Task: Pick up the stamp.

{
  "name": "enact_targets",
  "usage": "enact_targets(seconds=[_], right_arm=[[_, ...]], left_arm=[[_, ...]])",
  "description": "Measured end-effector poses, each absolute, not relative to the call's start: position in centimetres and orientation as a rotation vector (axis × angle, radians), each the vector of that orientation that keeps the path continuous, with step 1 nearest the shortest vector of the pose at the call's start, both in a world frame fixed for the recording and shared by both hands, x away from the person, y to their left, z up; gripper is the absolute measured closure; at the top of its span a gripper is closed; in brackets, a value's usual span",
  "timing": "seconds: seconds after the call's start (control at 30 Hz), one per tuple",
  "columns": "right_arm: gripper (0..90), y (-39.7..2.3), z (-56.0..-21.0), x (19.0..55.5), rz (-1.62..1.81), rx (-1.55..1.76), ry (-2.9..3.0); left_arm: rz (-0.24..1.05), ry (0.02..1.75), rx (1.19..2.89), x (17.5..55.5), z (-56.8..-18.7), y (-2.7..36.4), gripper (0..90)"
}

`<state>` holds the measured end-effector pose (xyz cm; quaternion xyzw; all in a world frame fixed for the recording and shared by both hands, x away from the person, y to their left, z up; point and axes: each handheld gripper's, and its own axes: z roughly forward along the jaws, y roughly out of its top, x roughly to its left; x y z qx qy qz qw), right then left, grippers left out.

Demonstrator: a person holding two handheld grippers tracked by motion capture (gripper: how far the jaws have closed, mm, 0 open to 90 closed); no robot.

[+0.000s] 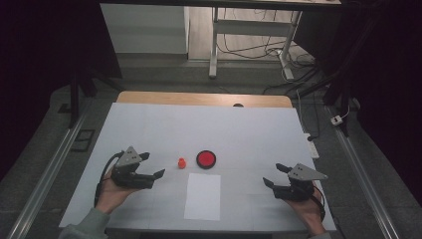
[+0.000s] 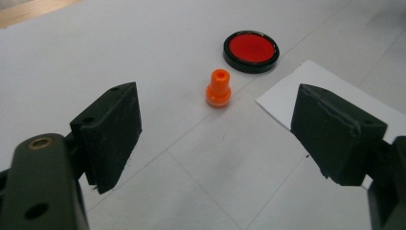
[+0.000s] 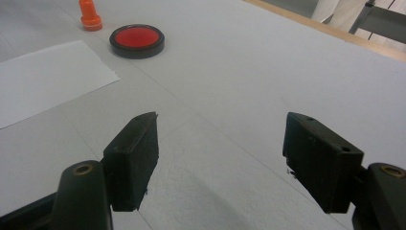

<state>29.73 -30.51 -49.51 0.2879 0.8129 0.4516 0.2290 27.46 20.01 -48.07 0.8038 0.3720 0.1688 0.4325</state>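
Two grippers spread wide, empty: left gripper (image 1: 149, 172), right gripper (image 1: 276, 175). Orange peg (image 2: 219, 88) frame centre, beside red disc (image 2: 251, 51). Probably light, rigid plastic; pinch across narrow upper stem.

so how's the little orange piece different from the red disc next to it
The orange piece is small and stands upright like a peg with a hole in its top; the red disc is wider, flat and low. The piece is orange all over; the disc has a black rim. Both sit untouched on the white table.

White table (image 1: 149, 129), paper sheet (image 1: 202, 196), orange peg (image 1: 181, 163), red disc, perhaps a lid (image 1: 205, 159)
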Motion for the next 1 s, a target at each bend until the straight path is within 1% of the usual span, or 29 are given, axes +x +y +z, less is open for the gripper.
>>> enact_targets(seconds=[0.43, 1.0], right_arm=[[28.6, -30.4, -49.6, 29.7, 1.23, 0.793, 2.239], [29.5, -30.2, -49.7, 29.7, 1.229, 0.783, 2.245]], left_arm=[[0.42, 0.848, 2.048, 28.8, -46.8, 17.7, 19.6], [0.409, 0.833, 2.096, 31.1, -47.1, 15.4, 21.1]])
